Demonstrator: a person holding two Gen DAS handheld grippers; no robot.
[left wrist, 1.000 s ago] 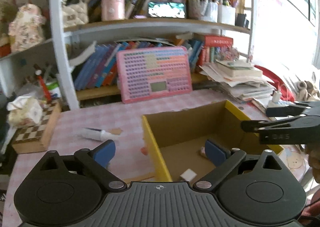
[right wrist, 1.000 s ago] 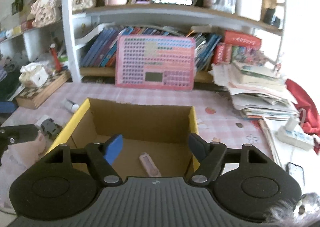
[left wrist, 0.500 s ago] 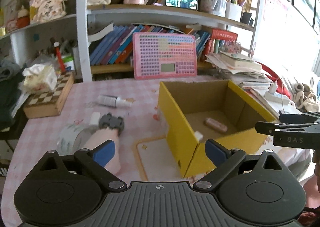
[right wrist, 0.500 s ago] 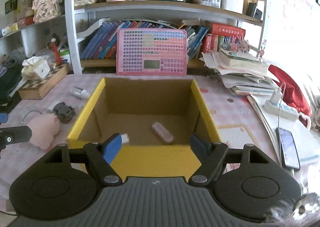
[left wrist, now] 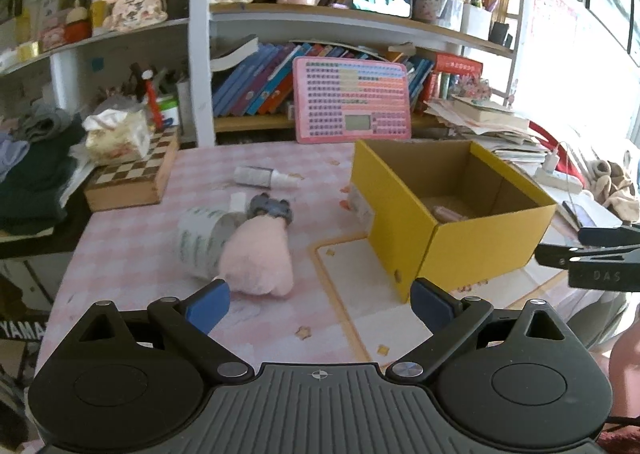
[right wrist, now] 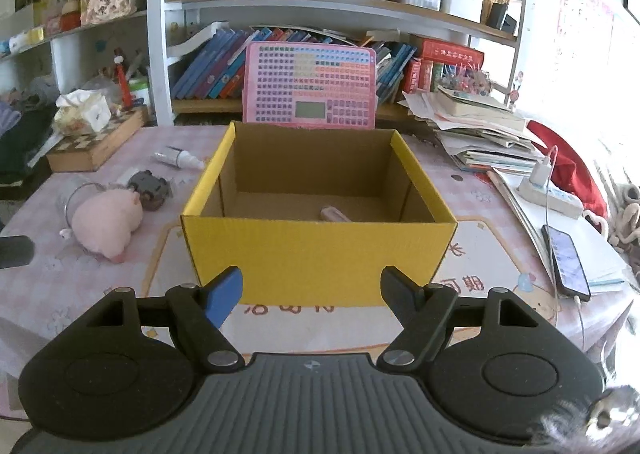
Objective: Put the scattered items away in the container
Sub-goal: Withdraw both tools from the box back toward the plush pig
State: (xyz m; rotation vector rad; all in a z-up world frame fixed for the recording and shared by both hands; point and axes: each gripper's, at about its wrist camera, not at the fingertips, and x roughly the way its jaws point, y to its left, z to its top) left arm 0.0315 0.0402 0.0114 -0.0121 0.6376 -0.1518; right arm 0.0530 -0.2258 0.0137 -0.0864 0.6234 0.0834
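The yellow cardboard box [right wrist: 320, 254] stands open-topped in front of my right gripper [right wrist: 312, 294], whose jaws are open and empty just short of its near wall. A small pink item [right wrist: 334, 213] lies on the box floor. Left of the box on the pink checked table lie a pink plush toy [left wrist: 258, 262], a clear tape roll [left wrist: 200, 240], a dark toy car [left wrist: 270, 207] and a white bottle [left wrist: 260, 176]. My left gripper [left wrist: 320, 304] is open and empty, with the plush just beyond its left pad. The box [left wrist: 452, 221] sits to its right.
A chessboard case [left wrist: 132, 177] with a tissue pack sits at the left edge. A pink button board [right wrist: 310, 87] leans on the bookshelf behind. Stacked papers [right wrist: 480, 125], a power strip [right wrist: 550, 193] and a phone [right wrist: 566, 258] lie to the right.
Both grippers have drawn back from over the box toward the near table edge. The box and the scattered items now appear farther off and in fuller view. Jaws stay open.
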